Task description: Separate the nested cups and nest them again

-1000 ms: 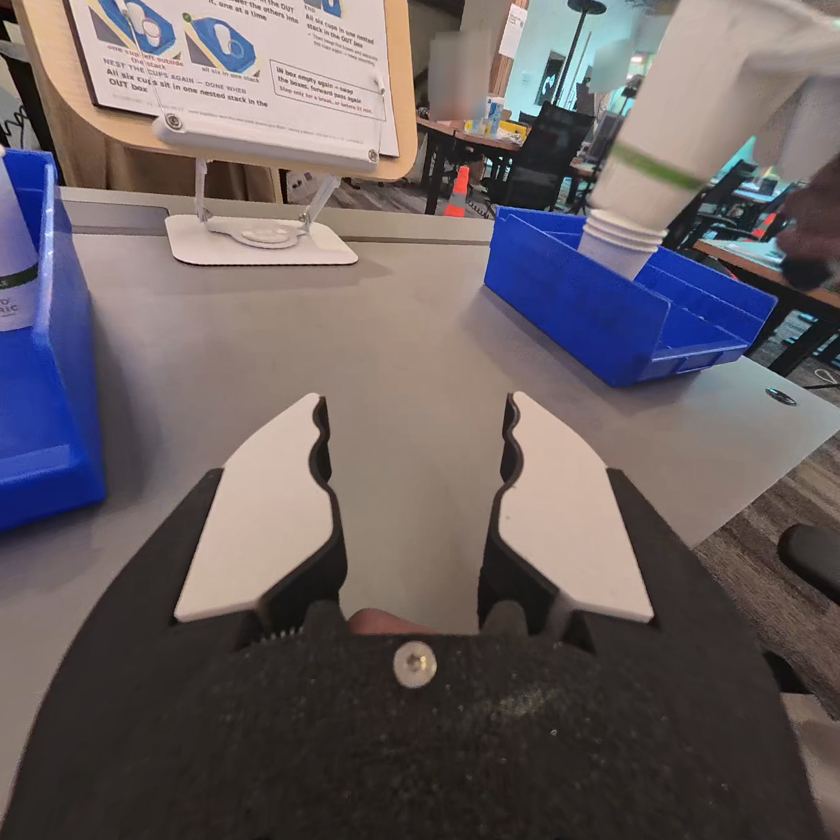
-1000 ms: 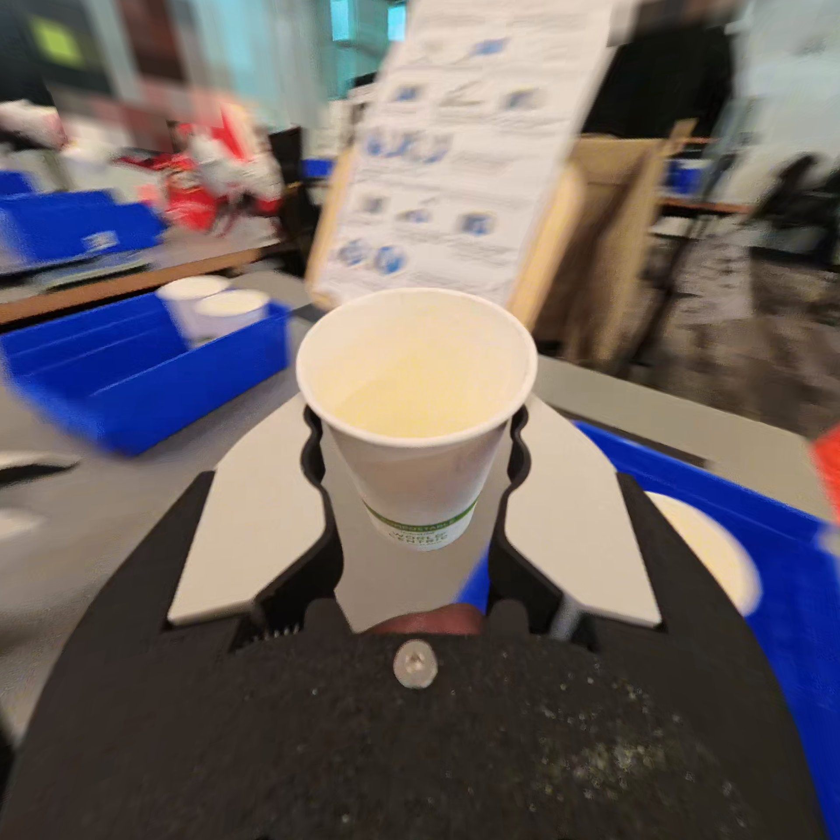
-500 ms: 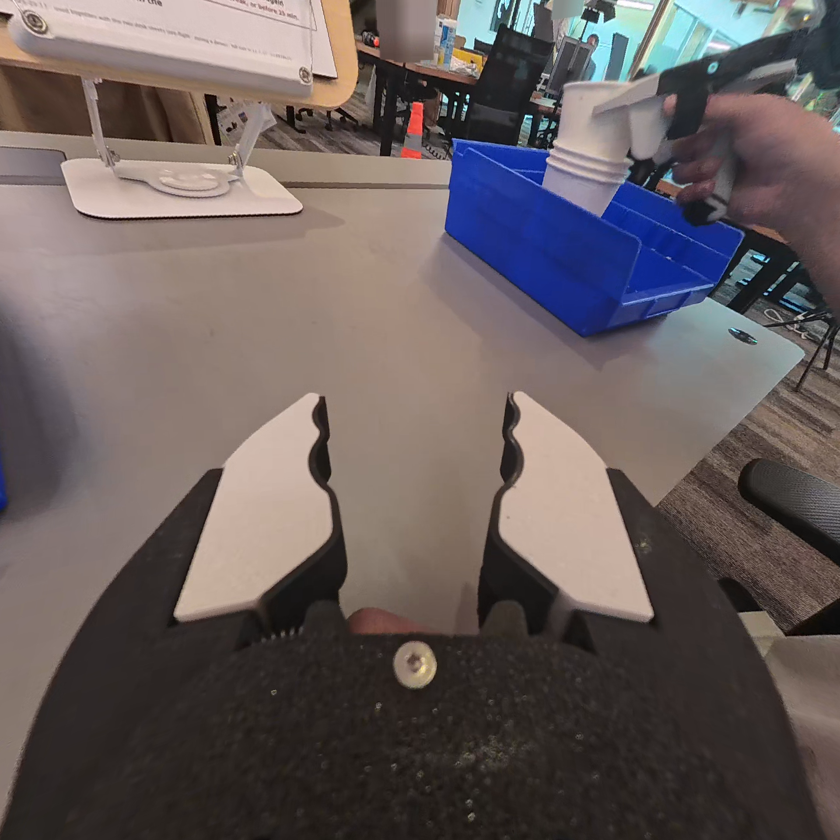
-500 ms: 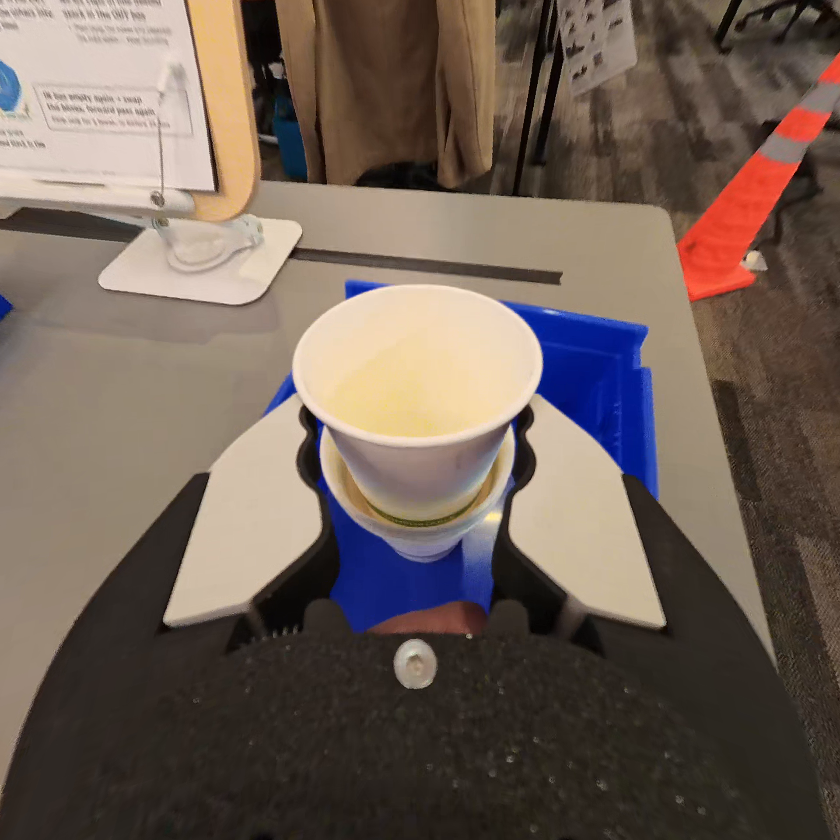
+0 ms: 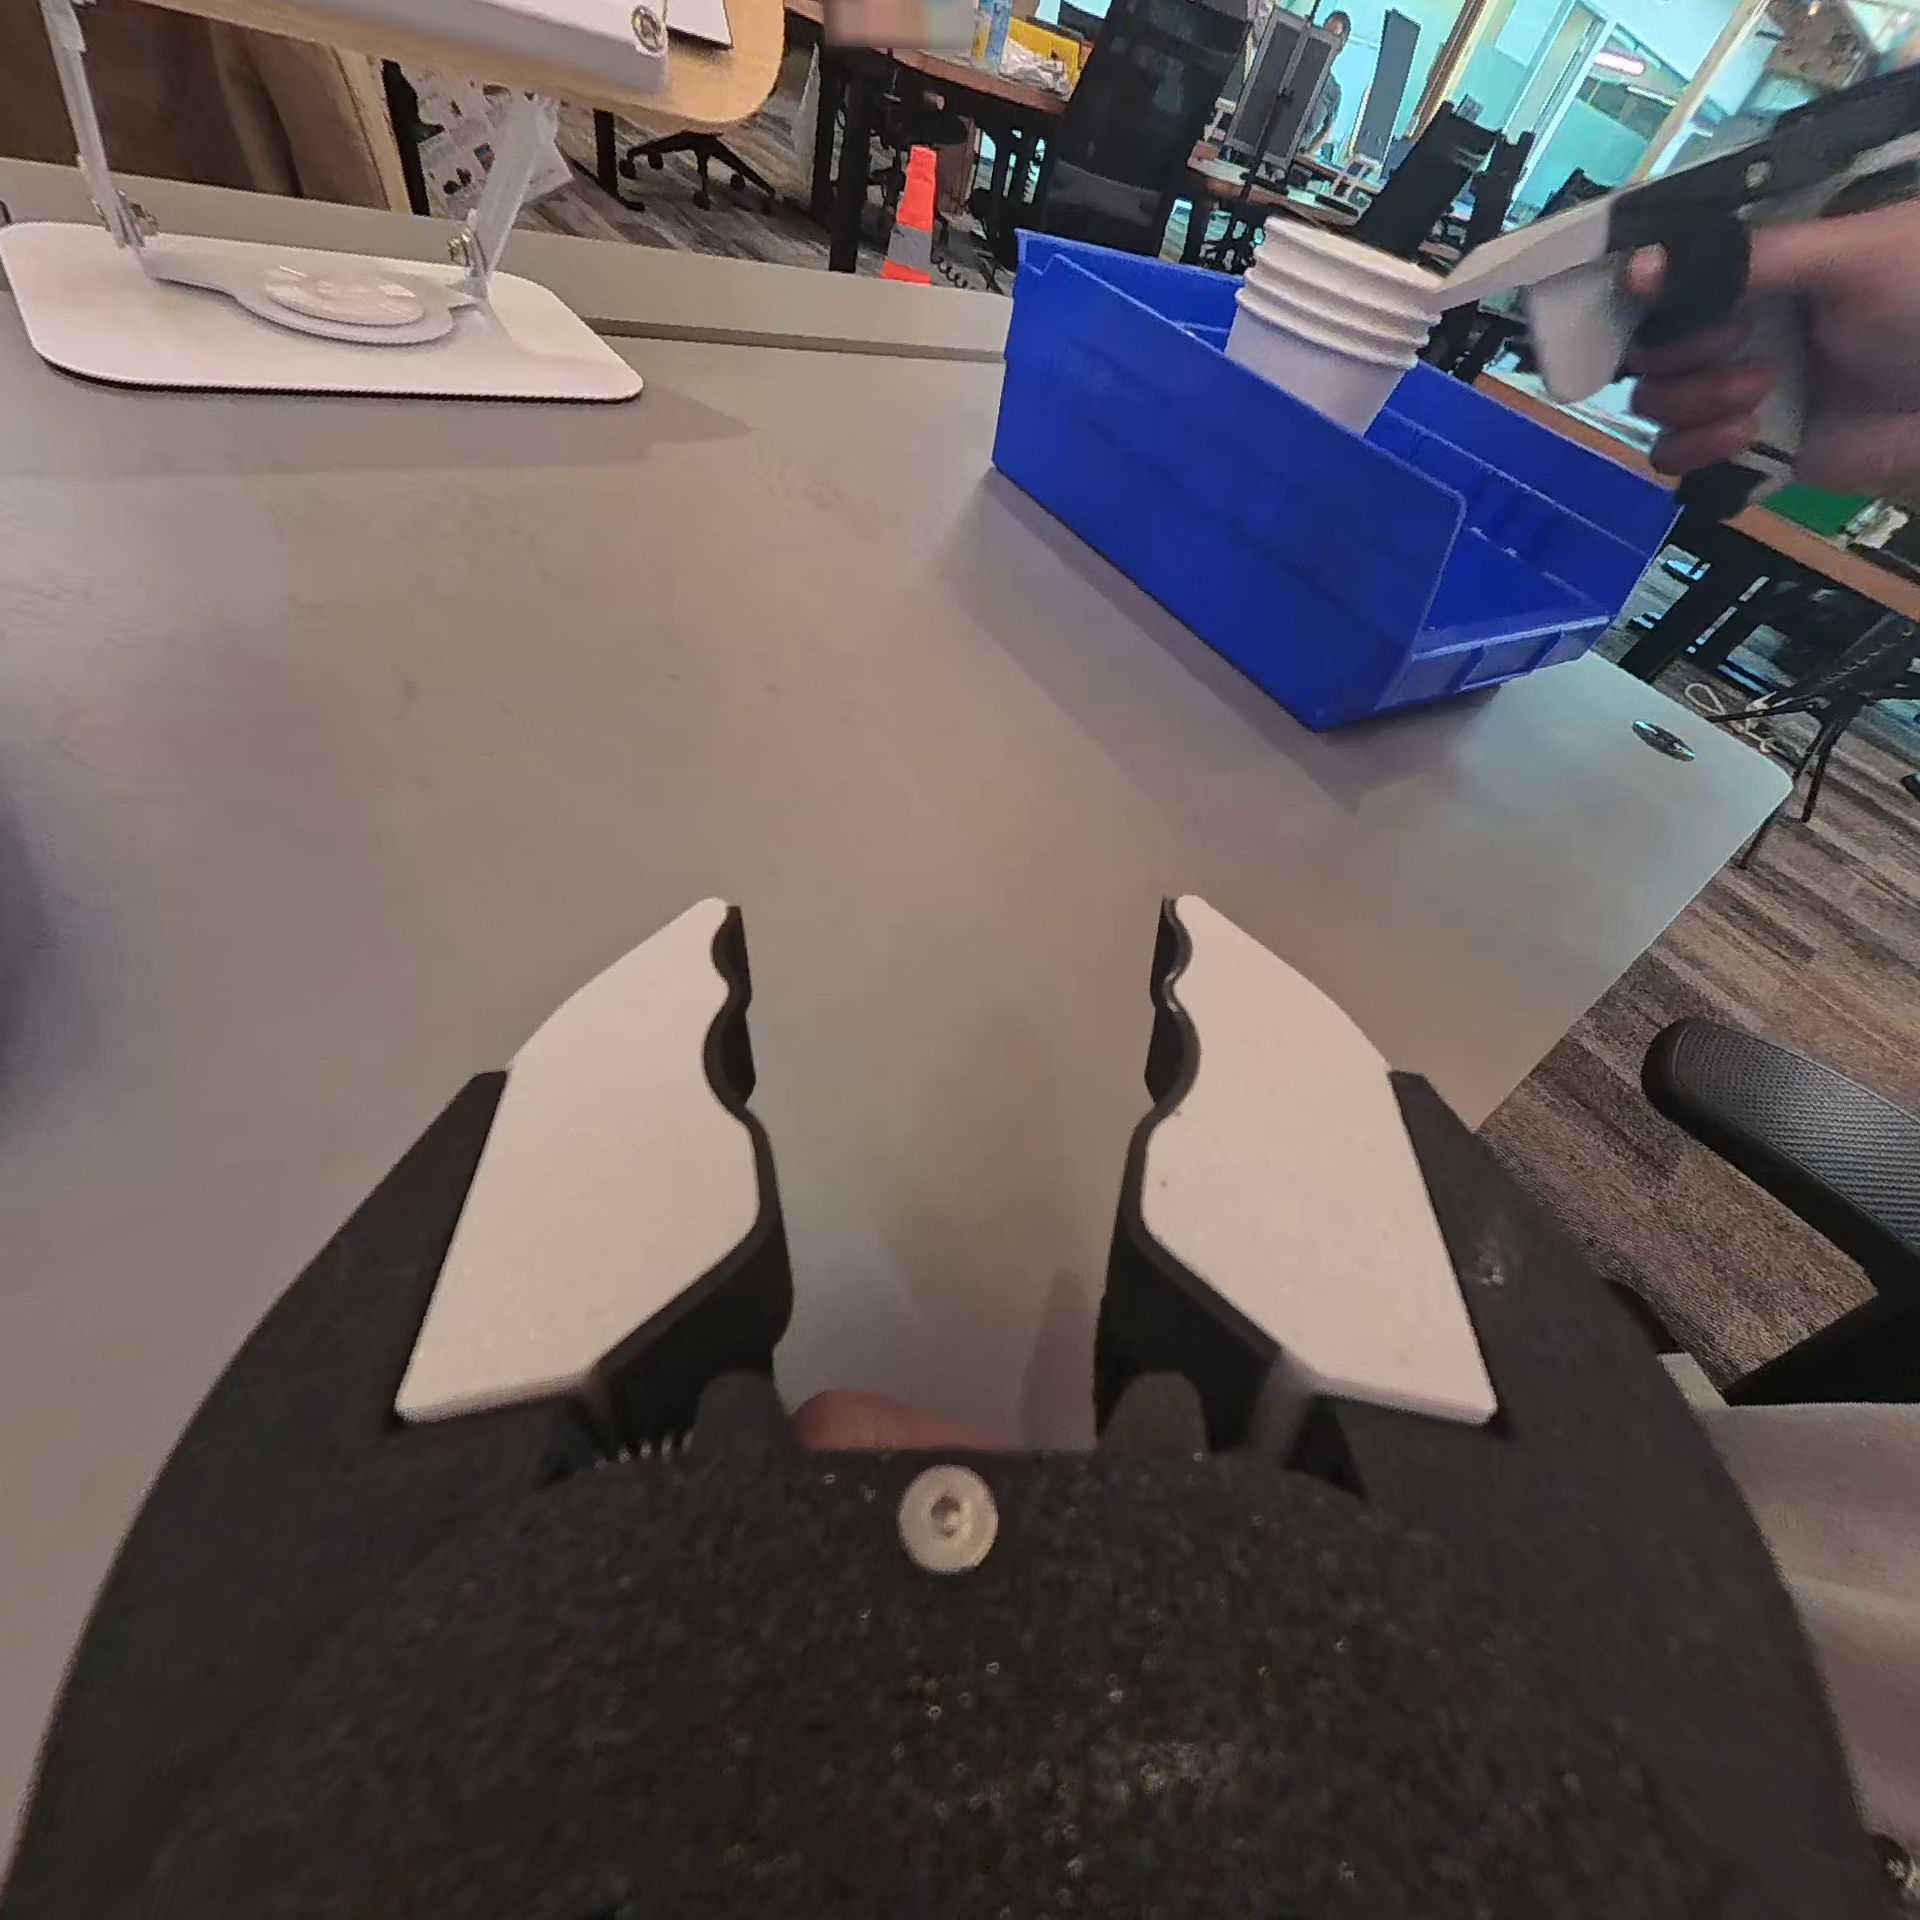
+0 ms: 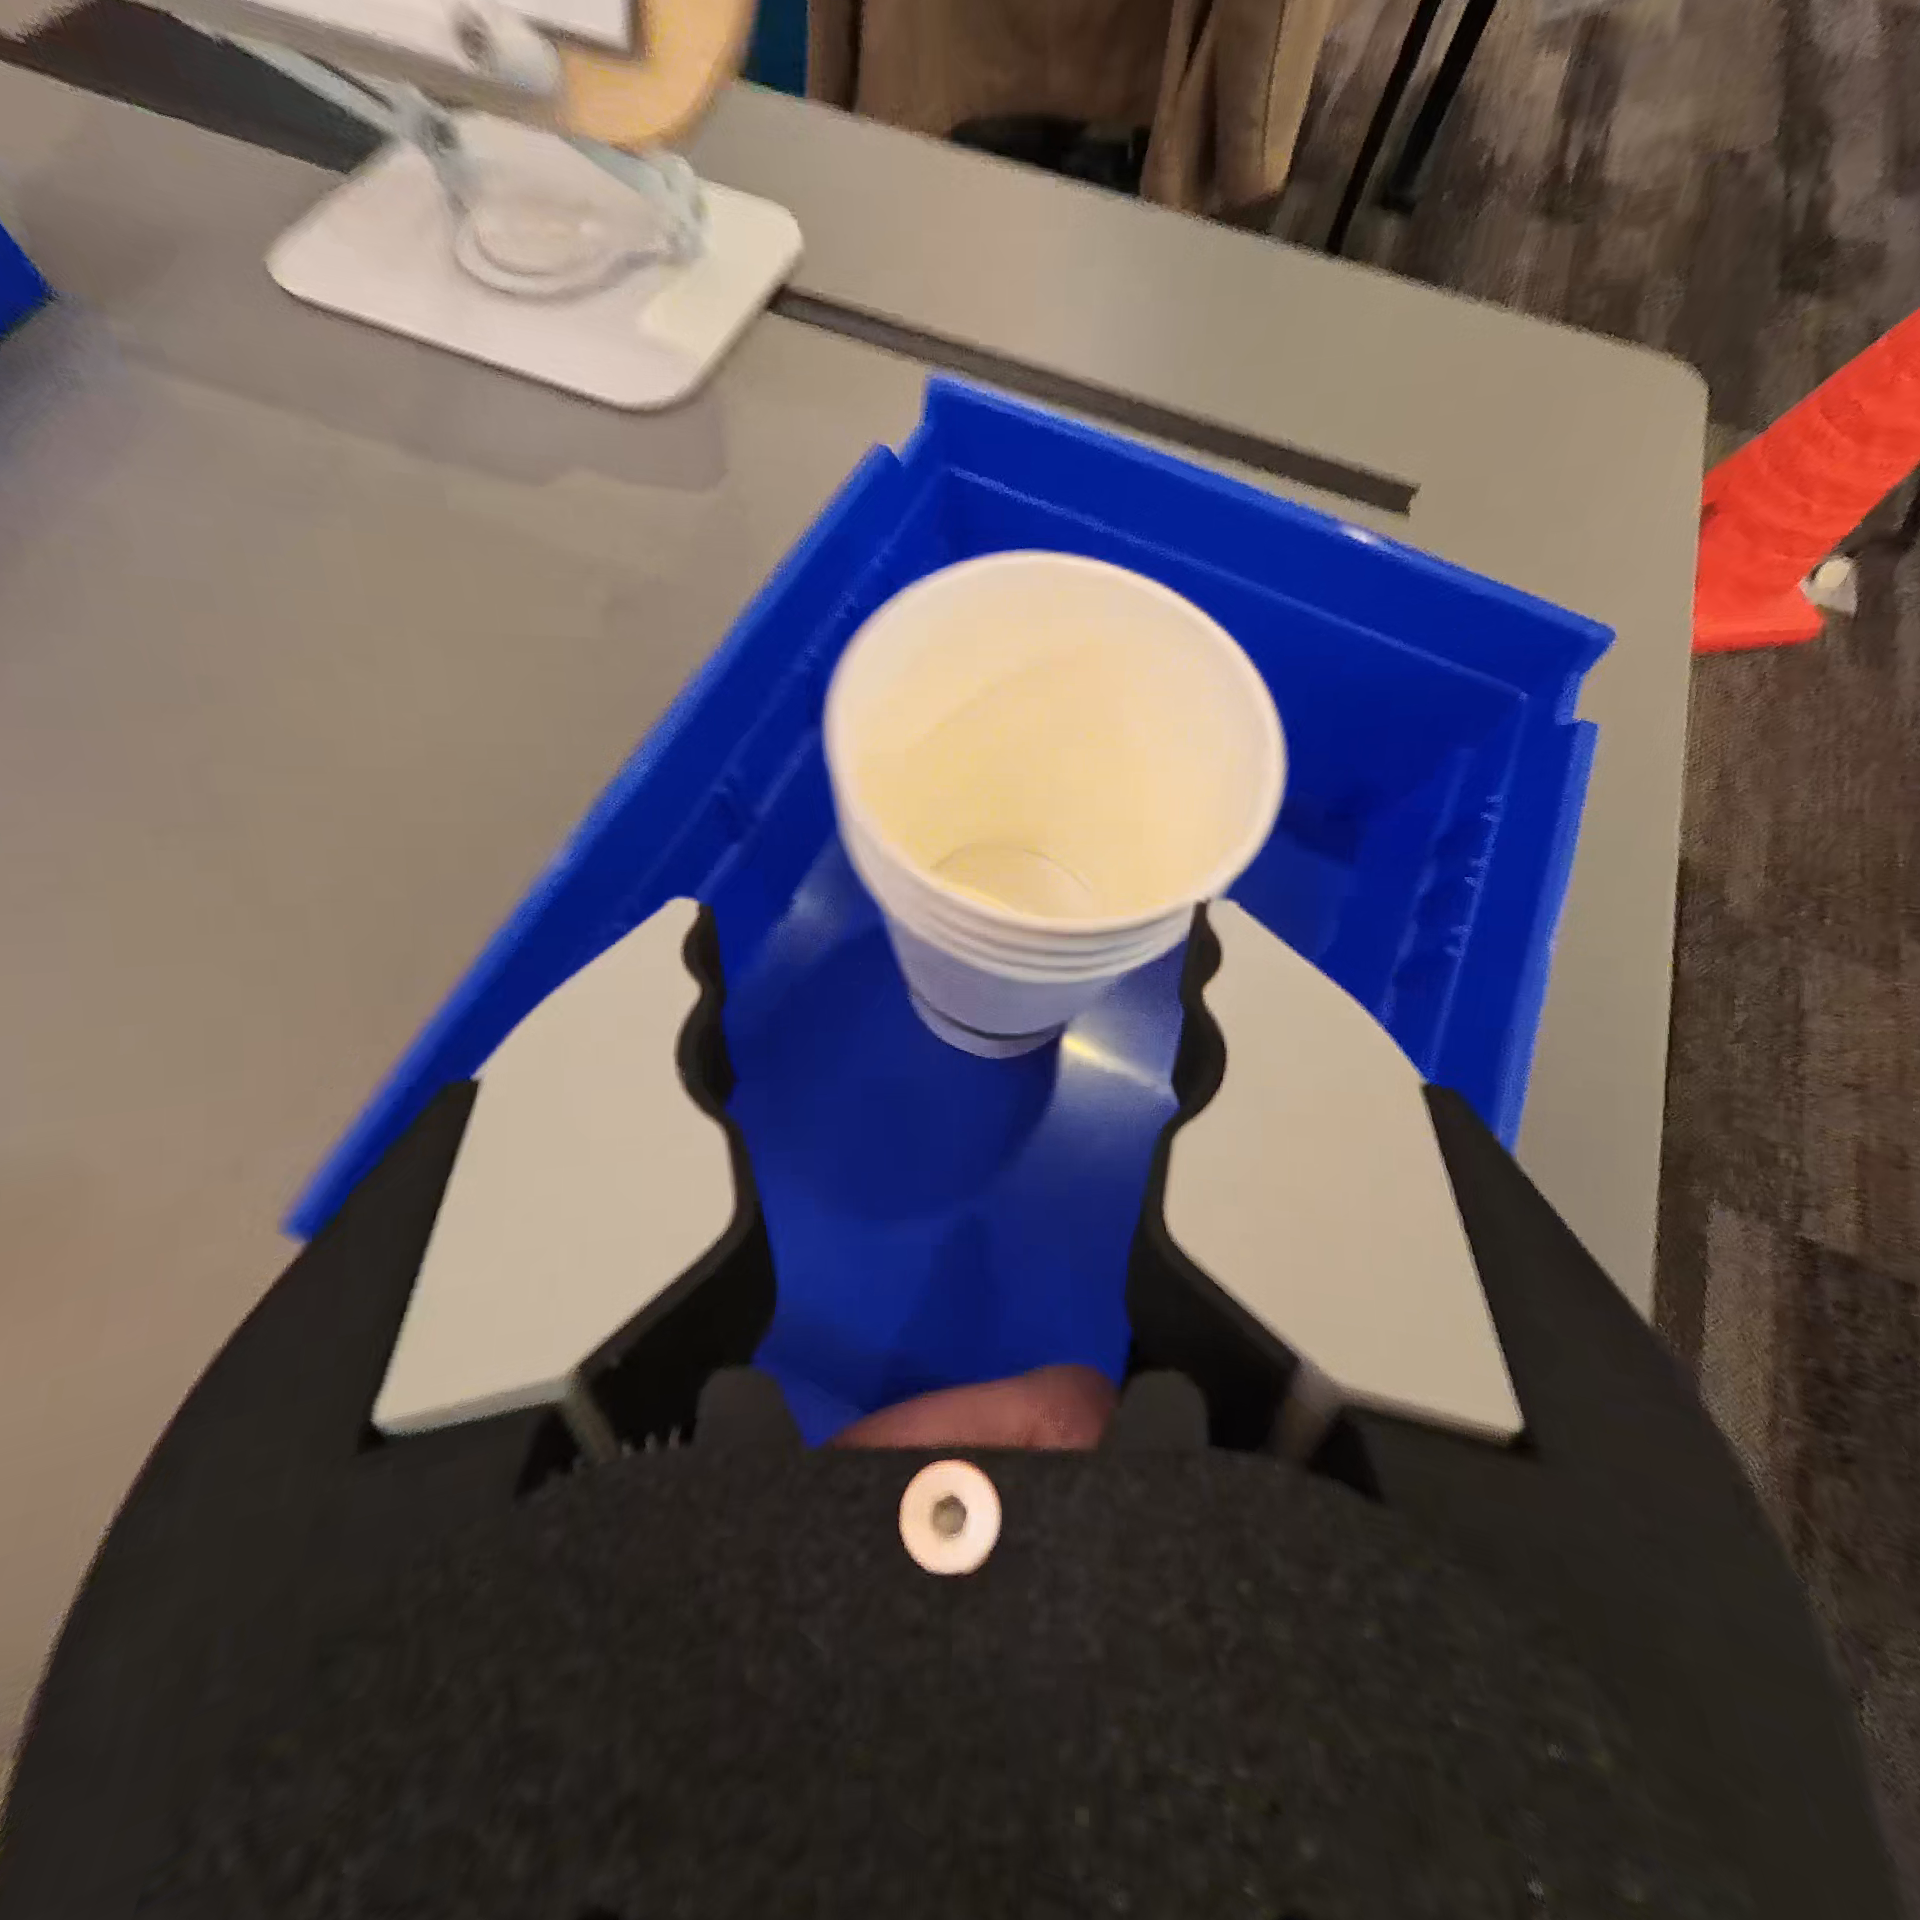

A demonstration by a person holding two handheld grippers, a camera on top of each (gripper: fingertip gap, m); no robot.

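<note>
Nested cups [image 6: 1049,831] in blue bin [image 6: 1455,727]; just beyond parted right gripper [image 6: 945,914]

Both wrist views toward blue bin [image 5: 1226,520]

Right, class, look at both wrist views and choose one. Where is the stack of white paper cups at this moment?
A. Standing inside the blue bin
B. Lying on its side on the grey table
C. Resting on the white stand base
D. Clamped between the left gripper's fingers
A: the stack of white paper cups stands inside the blue bin, just beyond the open right gripper.
</note>
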